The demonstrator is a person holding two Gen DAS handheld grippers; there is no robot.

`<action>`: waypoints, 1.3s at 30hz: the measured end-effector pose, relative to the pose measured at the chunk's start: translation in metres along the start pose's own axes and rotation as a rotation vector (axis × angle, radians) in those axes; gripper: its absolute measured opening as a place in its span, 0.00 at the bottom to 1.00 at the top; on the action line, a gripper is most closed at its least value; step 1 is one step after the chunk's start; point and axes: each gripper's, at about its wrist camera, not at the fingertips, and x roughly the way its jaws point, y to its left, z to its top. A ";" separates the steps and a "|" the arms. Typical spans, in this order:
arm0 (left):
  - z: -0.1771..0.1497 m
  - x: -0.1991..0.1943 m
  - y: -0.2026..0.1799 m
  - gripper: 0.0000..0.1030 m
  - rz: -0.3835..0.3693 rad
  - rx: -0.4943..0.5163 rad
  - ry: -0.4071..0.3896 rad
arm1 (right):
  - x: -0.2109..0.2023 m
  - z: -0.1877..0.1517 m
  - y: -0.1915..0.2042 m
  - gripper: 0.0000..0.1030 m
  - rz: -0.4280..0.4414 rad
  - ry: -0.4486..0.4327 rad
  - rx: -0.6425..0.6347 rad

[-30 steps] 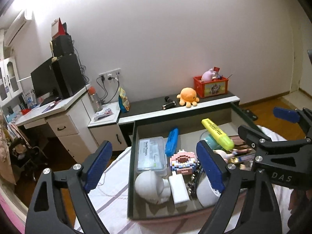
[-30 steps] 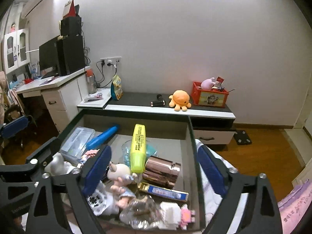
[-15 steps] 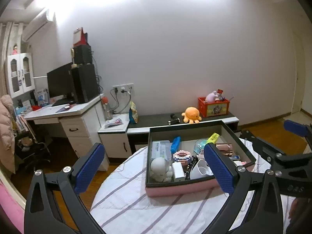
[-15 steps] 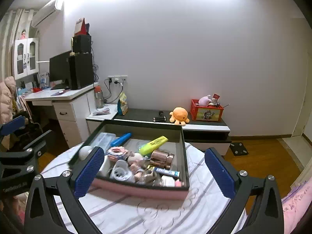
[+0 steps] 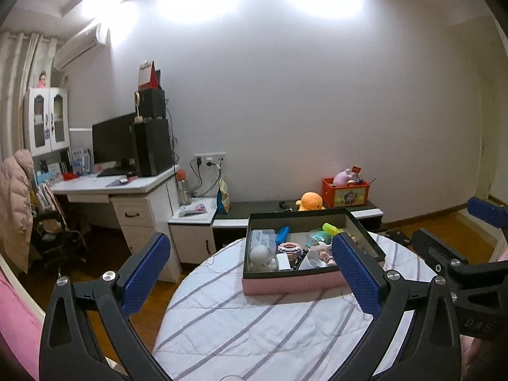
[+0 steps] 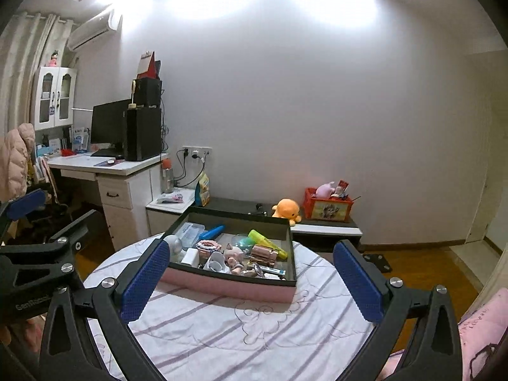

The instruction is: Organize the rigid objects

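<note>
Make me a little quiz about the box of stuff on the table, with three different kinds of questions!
1. True or false: the left gripper is holding a toy.
2. What colour is the outside of the box? A pink, B green, C orange.
3. Fill in: the yellow marker lies inside the ____.

Key: 1 false, both grippers are open and empty, the right gripper too. 2 A. 3 box.

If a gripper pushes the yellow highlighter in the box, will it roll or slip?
The yellow highlighter looks rigid, smooth plastic, so pads may slip. It lies slanted on other items in the box, so a push would probably make it slide off.
</note>
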 end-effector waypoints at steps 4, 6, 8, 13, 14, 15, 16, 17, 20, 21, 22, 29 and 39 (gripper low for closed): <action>-0.003 -0.023 -0.002 1.00 0.005 0.027 -0.007 | -0.020 -0.006 0.000 1.00 0.009 0.007 0.008; -0.005 -0.037 -0.004 1.00 0.012 0.035 -0.018 | -0.029 -0.010 -0.001 1.00 0.015 0.008 0.016; -0.005 -0.048 -0.004 1.00 0.007 0.035 -0.032 | -0.040 -0.011 0.000 1.00 0.017 0.005 0.018; 0.001 -0.071 -0.004 1.00 -0.007 0.028 -0.061 | -0.066 -0.009 0.001 1.00 0.008 -0.025 0.019; 0.002 -0.073 -0.003 1.00 -0.009 0.028 -0.061 | -0.070 -0.008 0.001 1.00 0.006 -0.029 0.018; 0.002 -0.077 -0.003 1.00 -0.009 0.026 -0.064 | -0.073 -0.007 0.001 1.00 0.005 -0.030 0.017; 0.002 -0.077 -0.003 1.00 -0.007 0.024 -0.069 | -0.077 -0.007 0.001 1.00 0.003 -0.034 0.015; 0.003 -0.079 -0.003 1.00 -0.008 0.023 -0.070 | -0.080 -0.007 0.001 1.00 0.002 -0.040 0.016; 0.004 -0.089 -0.004 1.00 -0.010 0.015 -0.080 | -0.088 -0.006 0.000 1.00 0.006 -0.052 0.021; 0.006 -0.095 -0.004 1.00 -0.007 0.016 -0.092 | -0.089 -0.006 0.000 1.00 0.008 -0.053 0.022; 0.007 -0.098 -0.004 1.00 -0.005 0.016 -0.101 | -0.092 -0.006 0.000 1.00 0.010 -0.057 0.023; 0.012 -0.139 -0.002 1.00 -0.009 0.002 -0.160 | -0.128 -0.002 0.001 1.00 0.008 -0.105 0.023; 0.021 -0.203 -0.001 1.00 0.004 0.005 -0.224 | -0.190 0.003 0.005 1.00 0.024 -0.169 0.017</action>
